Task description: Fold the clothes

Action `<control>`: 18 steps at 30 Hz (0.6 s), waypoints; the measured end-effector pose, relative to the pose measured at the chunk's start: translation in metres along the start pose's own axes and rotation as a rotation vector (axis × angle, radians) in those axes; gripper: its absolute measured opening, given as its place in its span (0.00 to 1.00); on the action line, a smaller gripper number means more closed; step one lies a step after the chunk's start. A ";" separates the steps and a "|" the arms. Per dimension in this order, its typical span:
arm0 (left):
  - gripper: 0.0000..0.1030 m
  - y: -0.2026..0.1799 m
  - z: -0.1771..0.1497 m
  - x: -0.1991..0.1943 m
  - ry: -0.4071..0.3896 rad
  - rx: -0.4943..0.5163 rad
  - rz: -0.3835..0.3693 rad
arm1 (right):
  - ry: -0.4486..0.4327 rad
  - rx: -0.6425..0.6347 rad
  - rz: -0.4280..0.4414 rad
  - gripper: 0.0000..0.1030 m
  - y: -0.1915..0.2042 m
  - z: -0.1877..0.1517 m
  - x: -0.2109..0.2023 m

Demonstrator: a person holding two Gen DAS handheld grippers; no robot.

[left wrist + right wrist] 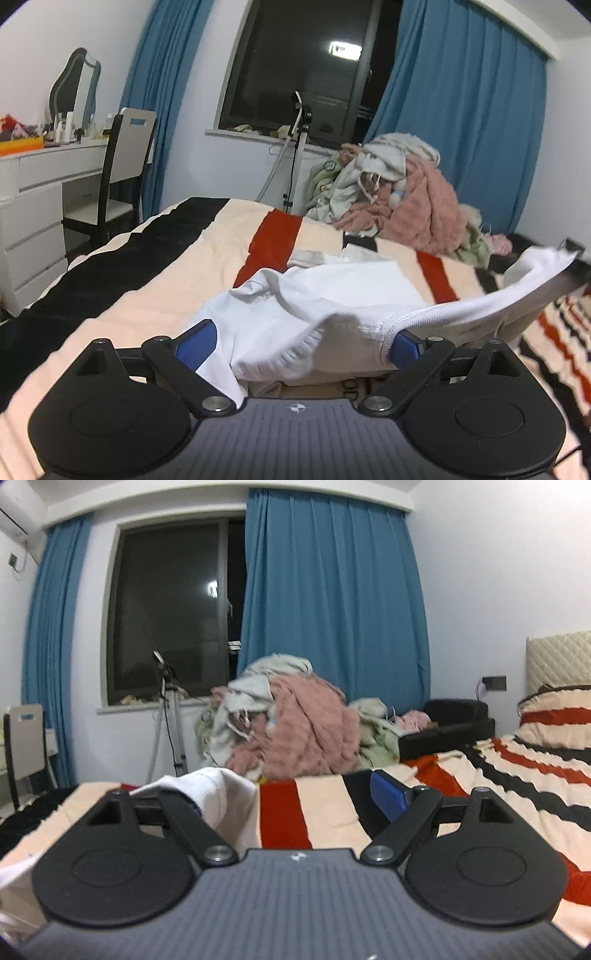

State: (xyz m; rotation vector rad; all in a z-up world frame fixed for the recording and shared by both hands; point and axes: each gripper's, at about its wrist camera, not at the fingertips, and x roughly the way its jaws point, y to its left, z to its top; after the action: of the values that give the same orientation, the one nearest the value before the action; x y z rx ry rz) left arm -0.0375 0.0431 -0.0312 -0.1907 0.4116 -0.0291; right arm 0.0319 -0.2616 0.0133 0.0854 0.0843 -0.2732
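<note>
Left gripper (299,341) fingers spread wide, white garment (317,295) draped loose between, long axis running toward right frame edge. Right gripper (295,794) fingers spread too, hem over lower-left finger (192,805), unpinched.

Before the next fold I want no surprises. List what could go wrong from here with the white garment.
1. The white garment is draped over the open left gripper, unclamped by its fingers; it may slide off.
2. Its cuff hangs over one finger of the open right gripper, so raising it may drop or snag the cloth.
3. The garment lies bunched on the striped blanket; folding now may lock in creases.
</note>
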 end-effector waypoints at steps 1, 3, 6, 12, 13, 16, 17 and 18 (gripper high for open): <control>0.94 0.000 -0.001 -0.007 -0.007 -0.001 -0.007 | 0.011 -0.002 -0.003 0.83 0.000 -0.001 0.001; 0.94 -0.003 -0.001 -0.015 -0.017 0.011 -0.011 | 0.033 -0.005 -0.010 0.83 0.001 -0.004 0.003; 0.94 -0.012 -0.003 -0.016 -0.018 0.042 -0.015 | 0.036 0.006 -0.002 0.83 0.000 -0.003 -0.001; 0.94 -0.031 -0.007 0.006 -0.023 0.138 -0.008 | -0.001 0.007 0.029 0.83 0.001 0.003 -0.016; 0.94 -0.035 -0.009 0.010 -0.023 0.163 -0.005 | -0.006 0.010 0.034 0.83 0.002 0.003 -0.018; 0.94 -0.046 -0.016 0.022 -0.025 0.229 0.007 | -0.016 0.016 0.047 0.83 0.002 0.006 -0.021; 0.94 -0.047 -0.017 0.026 -0.023 0.234 0.017 | -0.018 0.017 0.054 0.83 0.002 0.006 -0.021; 0.94 -0.047 -0.018 0.029 -0.022 0.239 0.027 | -0.027 0.018 0.059 0.83 0.002 0.007 -0.023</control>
State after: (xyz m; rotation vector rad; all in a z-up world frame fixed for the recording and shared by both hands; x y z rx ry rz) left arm -0.0174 -0.0087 -0.0503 0.0505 0.3857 -0.0491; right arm 0.0111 -0.2546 0.0227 0.1018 0.0519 -0.2158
